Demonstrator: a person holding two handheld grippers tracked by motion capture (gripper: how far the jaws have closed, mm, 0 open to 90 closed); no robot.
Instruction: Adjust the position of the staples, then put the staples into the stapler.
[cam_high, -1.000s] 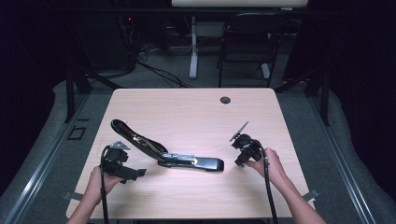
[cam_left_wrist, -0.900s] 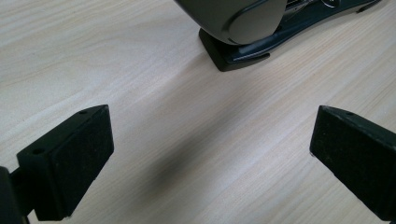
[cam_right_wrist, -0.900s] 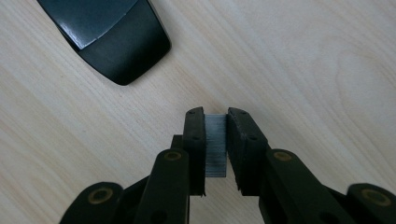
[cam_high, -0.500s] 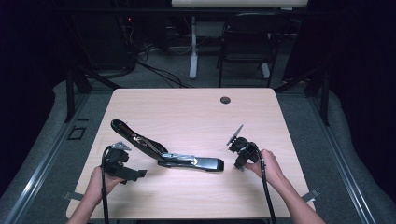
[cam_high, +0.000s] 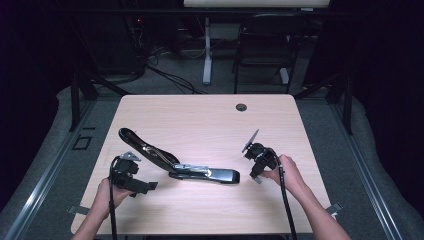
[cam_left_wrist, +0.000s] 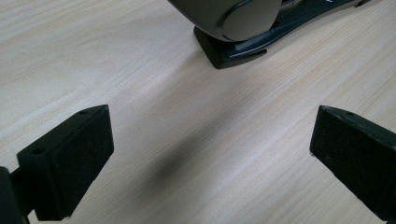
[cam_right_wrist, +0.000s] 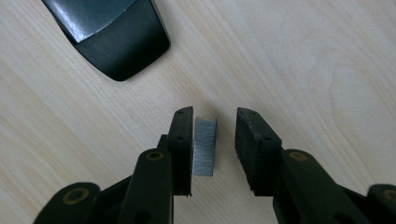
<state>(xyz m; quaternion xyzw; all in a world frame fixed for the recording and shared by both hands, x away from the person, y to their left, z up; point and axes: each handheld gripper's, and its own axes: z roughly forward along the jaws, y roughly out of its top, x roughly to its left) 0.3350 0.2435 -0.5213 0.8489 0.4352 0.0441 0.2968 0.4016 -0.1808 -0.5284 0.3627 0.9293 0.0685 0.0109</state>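
- Nearest, by the front edge of the wooden table (cam_high: 210, 125), left gripper (cam_high: 131, 176) in the left hand (cam_high: 104, 196), just left of and nearer than the stapler (cam_high: 176, 161); jaws set wide apart, with bare wood and nothing else between the pads (cam_left_wrist: 84, 161).
- Seen from the left gripper view, rounded black end of the stapler (cam_left_wrist: 238, 21) just beyond those jaws, apart from them, resting on the wood.
- Level with it, right of the stapler, right gripper (cam_high: 257, 165) in the right hand (cam_high: 286, 176), near the stapler's right end but not touching it.
- Between that gripper's jaws, a short grey strip of staples (cam_right_wrist: 205, 145): flat on the wood, lying against the left pad (cam_right_wrist: 183, 149), a clear gap to the right pad; jaws at a narrow setting and just opening, no squeeze on the strip.
- Just past the strip, dark front end of the stapler (cam_right_wrist: 116, 39) on the wood.
- Mid-table, stapler swung open: base flat, pointing right, top arm raised up and back to the left.
- Farthest, beyond the stapler near the back edge, a small round grommet (cam_high: 241, 107).
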